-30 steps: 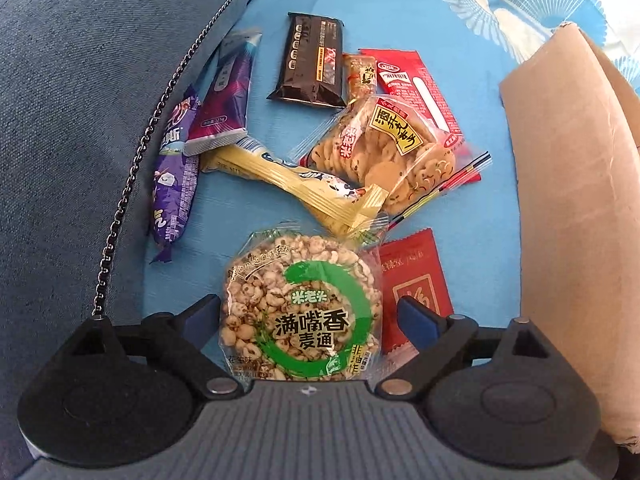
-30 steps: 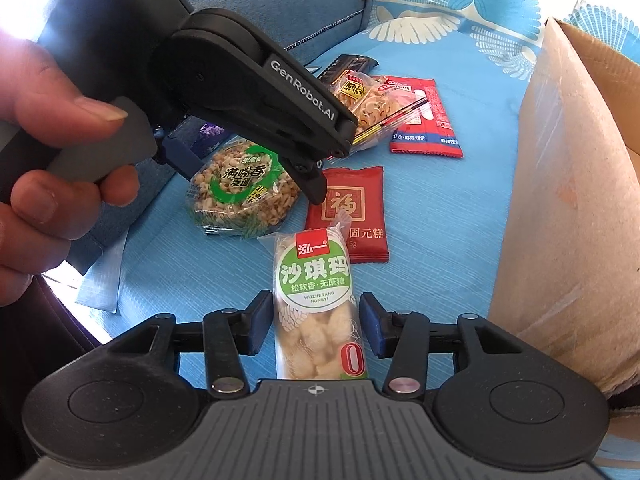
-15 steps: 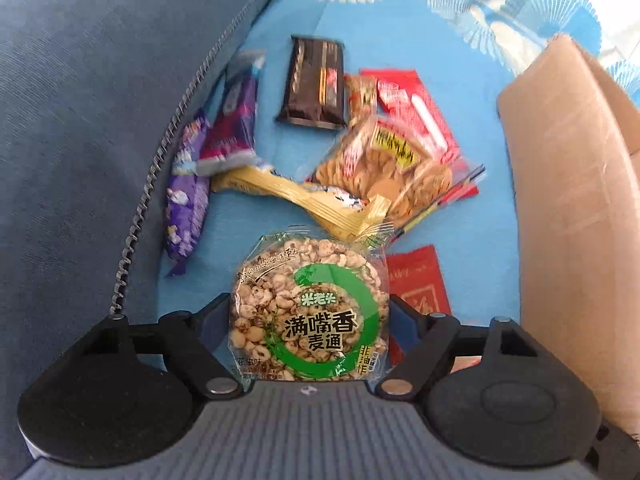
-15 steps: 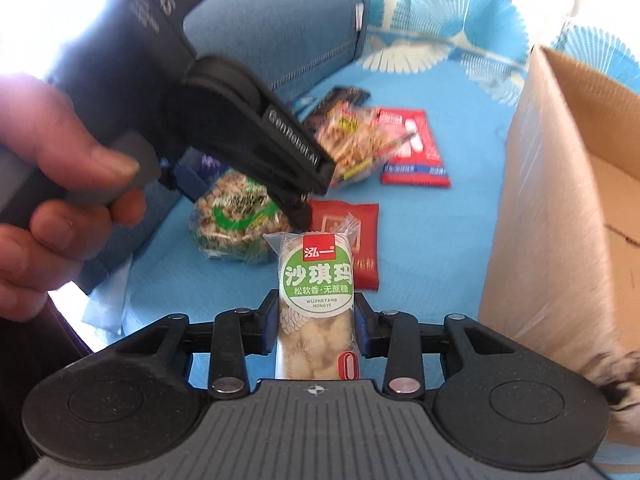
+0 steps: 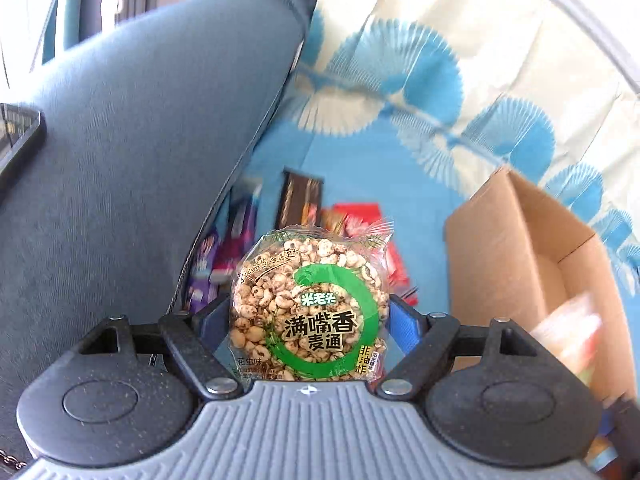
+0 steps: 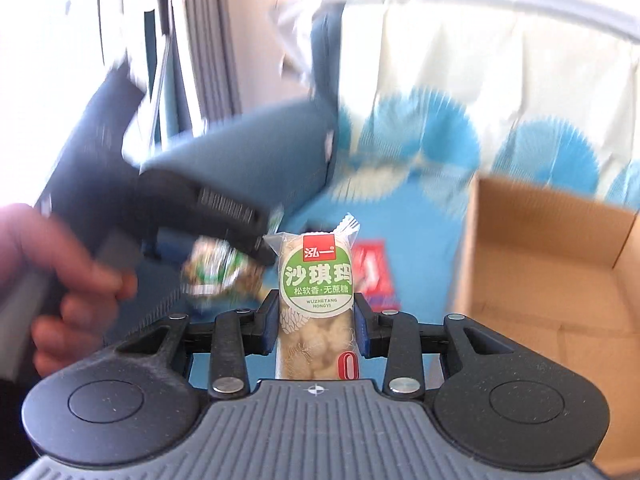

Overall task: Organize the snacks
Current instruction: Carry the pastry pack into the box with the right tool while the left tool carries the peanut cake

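Observation:
My left gripper point(image 5: 308, 316) is shut on a round puffed-grain cake pack point(image 5: 308, 308) with a green ring, held up off the blue cloth. My right gripper point(image 6: 316, 312) is shut on a long sachima bar pack point(image 6: 316, 304) with a green label, also lifted. An open cardboard box point(image 5: 532, 264) stands at the right; in the right wrist view the box point(image 6: 560, 264) shows a bare bottom. Behind the lifted cake, several snack packs point(image 5: 300, 200) lie on the cloth, partly hidden. The right wrist view shows the left gripper point(image 6: 224, 216), blurred, with the cake pack point(image 6: 216, 272) in it.
A grey-blue cushion point(image 5: 140, 160) fills the left side. The blue patterned cloth point(image 5: 380, 168) runs back to a cream part with fan prints. A red packet point(image 6: 372, 276) lies on the cloth beside the box. A hand point(image 6: 60, 280) holds the left gripper's handle. A dark screen edge point(image 5: 16, 140) shows far left.
Both grippers closed on their packs and rose off the cloth, tilting upward. The snack pile has dropped lower in view and the box opening has come into sight.

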A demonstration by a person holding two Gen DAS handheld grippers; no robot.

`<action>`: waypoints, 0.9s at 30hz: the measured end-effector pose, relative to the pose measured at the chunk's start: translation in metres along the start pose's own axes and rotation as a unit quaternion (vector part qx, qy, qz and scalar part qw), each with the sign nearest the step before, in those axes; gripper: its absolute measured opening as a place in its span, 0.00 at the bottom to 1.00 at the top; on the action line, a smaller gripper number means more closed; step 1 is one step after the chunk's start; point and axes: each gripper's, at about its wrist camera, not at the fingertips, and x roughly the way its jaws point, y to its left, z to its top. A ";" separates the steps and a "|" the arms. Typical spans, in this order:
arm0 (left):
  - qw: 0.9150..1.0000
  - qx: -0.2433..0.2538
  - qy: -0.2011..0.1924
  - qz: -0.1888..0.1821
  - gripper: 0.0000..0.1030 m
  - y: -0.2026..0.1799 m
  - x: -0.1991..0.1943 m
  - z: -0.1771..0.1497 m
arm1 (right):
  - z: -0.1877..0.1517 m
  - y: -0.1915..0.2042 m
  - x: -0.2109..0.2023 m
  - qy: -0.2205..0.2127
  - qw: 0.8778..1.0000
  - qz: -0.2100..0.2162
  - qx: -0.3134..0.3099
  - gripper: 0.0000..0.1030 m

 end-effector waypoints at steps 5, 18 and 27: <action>0.999 0.018 -0.039 -0.018 0.82 -0.023 -0.015 0.005 | 0.041 -0.041 -0.028 -0.059 0.998 -0.024 0.006 0.37; 0.983 0.110 -0.108 -0.095 0.82 -0.128 -0.022 -0.011 | 0.019 -0.173 -0.040 -0.053 0.983 -0.154 0.088 0.37; 0.953 0.209 -0.137 -0.172 0.82 -0.213 -0.025 -0.044 | 0.006 -0.201 -0.053 -0.034 0.976 -0.201 0.072 0.37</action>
